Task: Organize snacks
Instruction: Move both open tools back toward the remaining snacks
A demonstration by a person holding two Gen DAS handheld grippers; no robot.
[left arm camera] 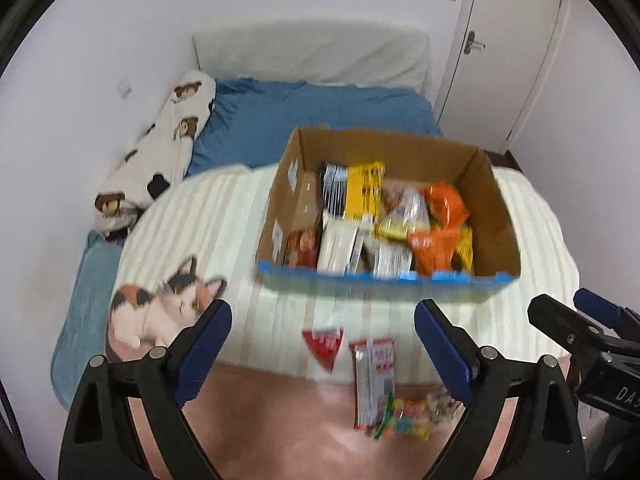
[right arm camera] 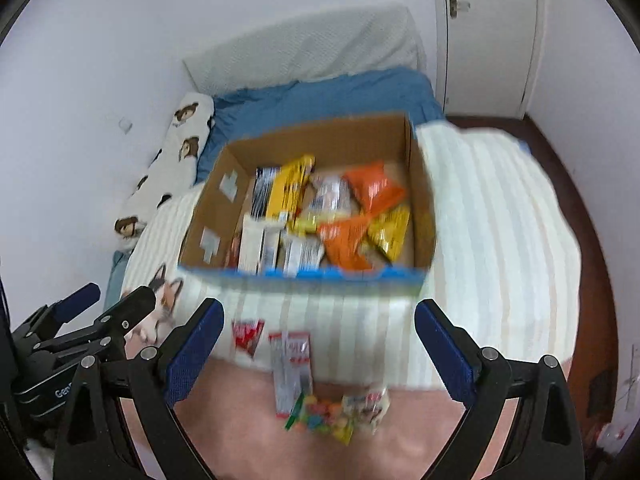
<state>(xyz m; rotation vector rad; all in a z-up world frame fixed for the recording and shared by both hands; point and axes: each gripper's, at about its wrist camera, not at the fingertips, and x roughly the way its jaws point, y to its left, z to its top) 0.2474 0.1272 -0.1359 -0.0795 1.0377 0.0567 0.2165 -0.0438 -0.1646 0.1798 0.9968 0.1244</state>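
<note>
A cardboard box (left arm camera: 496, 208) with a blue front rim stands on the striped blanket and holds several snack packs, among them orange bags (left arm camera: 440, 220) and a yellow pack (left arm camera: 362, 190). It also shows in the right wrist view (right arm camera: 218, 204). On the bed in front of it lie a red triangular pack (left arm camera: 323, 346), a long red-and-white pack (left arm camera: 374, 380) and a colourful candy bag (left arm camera: 408, 420). My left gripper (left arm camera: 322, 340) is open above these loose packs. My right gripper (right arm camera: 318, 340) is open above the same packs (right arm camera: 292, 372), holding nothing.
A cream striped blanket (left arm camera: 200, 232) with a cat print (left arm camera: 160, 308) covers the bed over a pink cover (left arm camera: 280, 420). Blue bedding (left arm camera: 312, 116), a white pillow (left arm camera: 312, 52) and a dog-print bolster (left arm camera: 160, 148) lie behind. A white door (left arm camera: 508, 40) is at the right.
</note>
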